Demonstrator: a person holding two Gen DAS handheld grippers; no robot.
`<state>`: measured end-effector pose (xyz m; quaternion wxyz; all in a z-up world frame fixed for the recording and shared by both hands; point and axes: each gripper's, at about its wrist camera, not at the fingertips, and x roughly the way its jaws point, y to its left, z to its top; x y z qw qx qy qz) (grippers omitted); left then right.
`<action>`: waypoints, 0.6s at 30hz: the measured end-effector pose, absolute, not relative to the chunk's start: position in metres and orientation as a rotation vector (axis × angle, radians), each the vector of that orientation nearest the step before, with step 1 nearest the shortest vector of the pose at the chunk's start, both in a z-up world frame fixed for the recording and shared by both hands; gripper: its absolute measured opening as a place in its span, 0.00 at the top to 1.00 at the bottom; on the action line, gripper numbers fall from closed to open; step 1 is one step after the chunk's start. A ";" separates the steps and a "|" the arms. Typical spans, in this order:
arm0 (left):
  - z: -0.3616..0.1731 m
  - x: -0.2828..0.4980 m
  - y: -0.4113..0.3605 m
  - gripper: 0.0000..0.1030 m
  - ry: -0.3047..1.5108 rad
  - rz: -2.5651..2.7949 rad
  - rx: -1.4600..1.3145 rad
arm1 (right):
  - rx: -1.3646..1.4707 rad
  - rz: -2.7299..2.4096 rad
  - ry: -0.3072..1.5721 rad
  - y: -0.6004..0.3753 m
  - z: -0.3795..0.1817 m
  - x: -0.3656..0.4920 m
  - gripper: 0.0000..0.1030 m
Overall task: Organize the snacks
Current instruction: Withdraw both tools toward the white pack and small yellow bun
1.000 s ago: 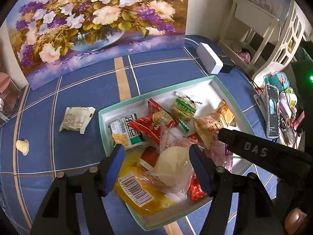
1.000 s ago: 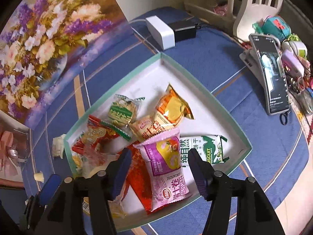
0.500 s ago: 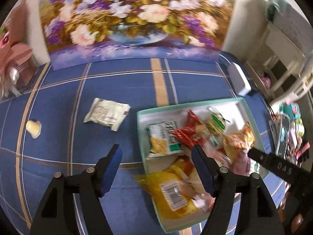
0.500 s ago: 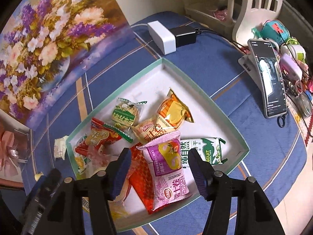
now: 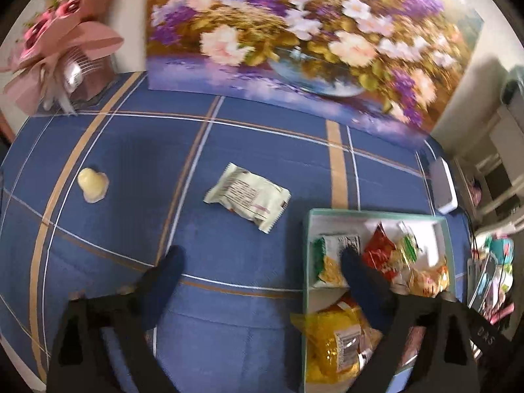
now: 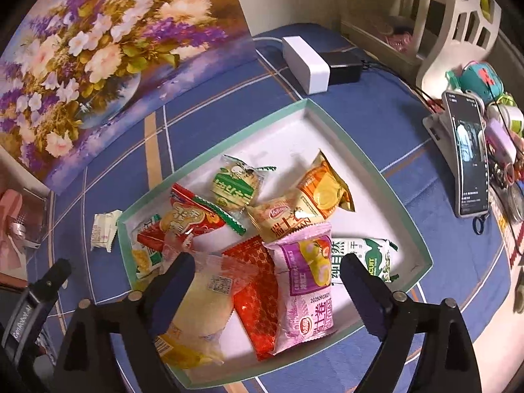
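While the left gripper (image 5: 262, 262) hangs with its jaws wide apart and nothing between them over the blue checked tablecloth (image 5: 229, 150), a cream snack packet (image 5: 248, 201) lies loose on the cloth just ahead, left of the green-rimmed tray (image 5: 306, 245). Farther left, well apart from it, sits a small pale yellow snack (image 5: 92, 185). Over the tray's near end, the right gripper (image 6: 264, 271) also stands spread and empty, above a pink packet (image 6: 306, 281) and a red packet (image 6: 258, 291) that overlap. An orange packet (image 6: 324, 193) and a green packet (image 6: 234, 190) lie deeper in the tray, with a flower painting (image 6: 98, 49) behind.
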<state>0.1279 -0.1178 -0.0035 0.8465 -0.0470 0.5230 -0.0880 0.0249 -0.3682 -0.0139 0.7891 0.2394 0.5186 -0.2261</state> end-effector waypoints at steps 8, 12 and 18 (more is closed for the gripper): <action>-0.005 0.134 -0.101 0.01 1.106 -0.155 -0.161 | 0.478 -0.465 1.077 -0.357 -0.007 0.030 0.00; -0.005 0.136 -0.097 0.01 1.111 -0.148 -0.156 | 0.463 -0.474 1.084 -0.354 -0.006 0.032 0.00; -0.003 0.139 -0.089 0.01 1.120 -0.152 -0.164 | 0.454 -0.488 1.061 -0.350 0.002 0.033 0.00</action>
